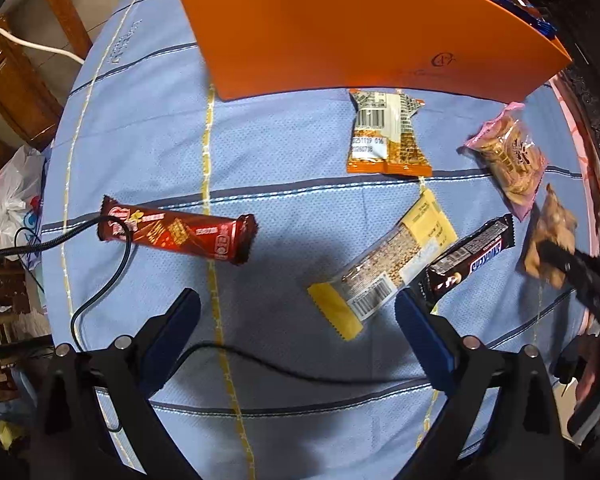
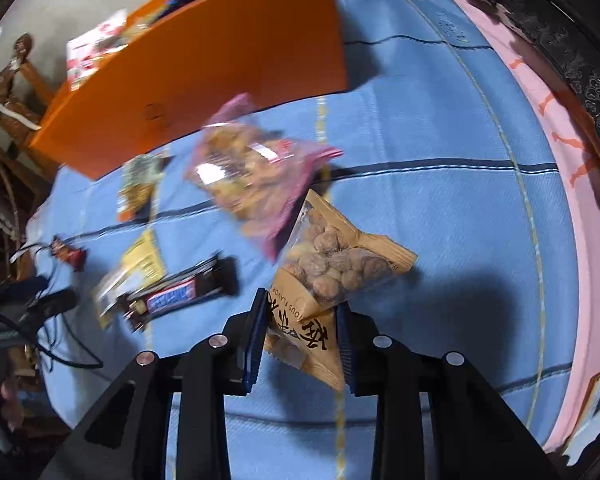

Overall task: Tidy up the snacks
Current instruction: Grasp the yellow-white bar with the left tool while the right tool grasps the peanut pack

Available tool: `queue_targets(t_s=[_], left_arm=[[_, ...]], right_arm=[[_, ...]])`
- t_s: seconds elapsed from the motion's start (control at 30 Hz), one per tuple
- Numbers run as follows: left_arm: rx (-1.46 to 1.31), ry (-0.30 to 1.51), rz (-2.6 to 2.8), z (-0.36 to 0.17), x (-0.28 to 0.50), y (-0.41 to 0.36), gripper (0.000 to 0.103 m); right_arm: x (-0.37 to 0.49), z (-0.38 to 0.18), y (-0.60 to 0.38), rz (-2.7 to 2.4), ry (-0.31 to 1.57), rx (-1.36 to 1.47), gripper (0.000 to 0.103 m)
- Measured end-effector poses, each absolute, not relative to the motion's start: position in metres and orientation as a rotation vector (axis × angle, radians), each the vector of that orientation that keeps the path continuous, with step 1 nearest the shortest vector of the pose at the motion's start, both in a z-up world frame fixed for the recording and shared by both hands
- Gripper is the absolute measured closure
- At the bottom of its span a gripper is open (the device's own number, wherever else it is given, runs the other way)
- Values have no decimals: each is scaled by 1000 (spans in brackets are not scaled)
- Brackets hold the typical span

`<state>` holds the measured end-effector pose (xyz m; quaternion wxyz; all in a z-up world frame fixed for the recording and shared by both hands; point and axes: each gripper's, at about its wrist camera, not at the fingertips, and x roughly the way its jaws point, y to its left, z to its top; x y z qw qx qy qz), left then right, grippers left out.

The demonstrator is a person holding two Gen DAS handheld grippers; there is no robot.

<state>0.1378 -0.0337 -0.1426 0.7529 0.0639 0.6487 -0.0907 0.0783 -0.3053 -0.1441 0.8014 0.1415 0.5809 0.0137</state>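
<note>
My right gripper is shut on the lower end of a tan nut packet, pinched between both blue pads. In the left wrist view that packet hangs at the right edge. My left gripper points down at the blue cloth, open and holding nothing. The yellow cereal bar lies just ahead of its right finger. A Snickers bar, a pink cookie bag, an orange peanut packet and a red biscuit bar lie loose. The orange box at the back holds several snacks.
A black cable crosses the cloth under the left gripper and over the red bar's end. The table's left edge drops to a white plastic bag and wooden furniture. A pink strip and dark carved rim border the right side.
</note>
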Motion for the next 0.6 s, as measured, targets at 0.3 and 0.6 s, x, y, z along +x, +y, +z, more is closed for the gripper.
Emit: queue_targets(t_s=[0.3,0.6], left_arm=[[356,1341,-318,-152,121,-71,7],[468,1334,-377,-176,114,-87,31]], right_arm=[[60,-148,-283,96,1275,307,71],[63,-145,-278,116,1280,270,71]])
